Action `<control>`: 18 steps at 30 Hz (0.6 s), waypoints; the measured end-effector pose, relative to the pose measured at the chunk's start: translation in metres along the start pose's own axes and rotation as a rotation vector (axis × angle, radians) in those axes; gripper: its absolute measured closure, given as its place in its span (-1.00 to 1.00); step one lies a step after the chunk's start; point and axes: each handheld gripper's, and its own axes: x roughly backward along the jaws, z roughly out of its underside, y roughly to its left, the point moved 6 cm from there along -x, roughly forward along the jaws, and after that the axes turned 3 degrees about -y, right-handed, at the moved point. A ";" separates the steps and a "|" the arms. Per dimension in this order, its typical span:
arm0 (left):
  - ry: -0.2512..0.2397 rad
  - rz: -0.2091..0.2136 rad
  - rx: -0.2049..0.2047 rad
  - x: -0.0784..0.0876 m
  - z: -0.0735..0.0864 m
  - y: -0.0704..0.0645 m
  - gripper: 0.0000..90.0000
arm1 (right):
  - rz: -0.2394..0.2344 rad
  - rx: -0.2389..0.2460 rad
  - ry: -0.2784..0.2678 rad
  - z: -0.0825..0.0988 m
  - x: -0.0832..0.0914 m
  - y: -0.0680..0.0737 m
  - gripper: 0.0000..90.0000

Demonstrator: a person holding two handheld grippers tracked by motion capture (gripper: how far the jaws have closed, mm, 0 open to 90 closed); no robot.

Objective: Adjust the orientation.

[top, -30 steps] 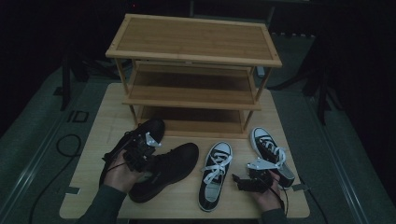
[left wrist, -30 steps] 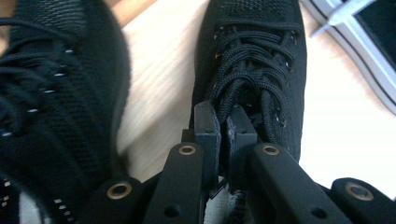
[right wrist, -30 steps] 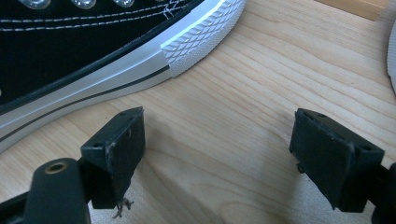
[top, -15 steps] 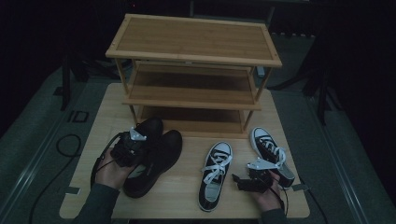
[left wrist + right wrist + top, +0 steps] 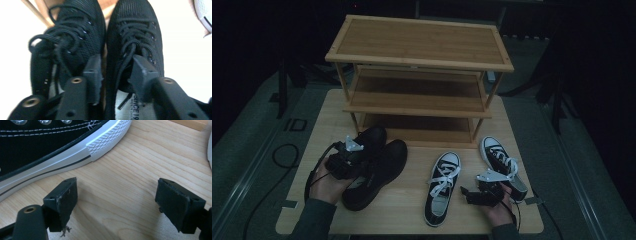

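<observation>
Left tool (image 5: 362, 156) jaws just been opening, releasing black sneaker pair (image 5: 374, 165) near tabletop's (image 5: 412, 215) left edge; right tool (image 5: 469, 194) idling wide open, empty. Next: regrasp for shoe rack (image 5: 419, 75).

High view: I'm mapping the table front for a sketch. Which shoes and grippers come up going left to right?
Left gripper → pair of black mesh shoes → black-and-white canvas sneaker → right gripper → second black-and-white canvas sneaker.
</observation>
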 end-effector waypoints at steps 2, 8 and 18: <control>-0.006 -0.014 -0.009 0.004 0.001 0.001 0.18 | 0.000 -0.001 -0.001 0.000 0.000 0.000 -0.60; -0.005 -0.065 -0.004 0.006 0.004 0.006 -0.28 | 0.000 0.000 0.000 0.000 0.000 0.000 -0.60; 0.074 0.042 0.093 -0.014 0.015 0.020 -0.46 | 0.000 0.000 0.000 0.000 0.000 0.000 -0.60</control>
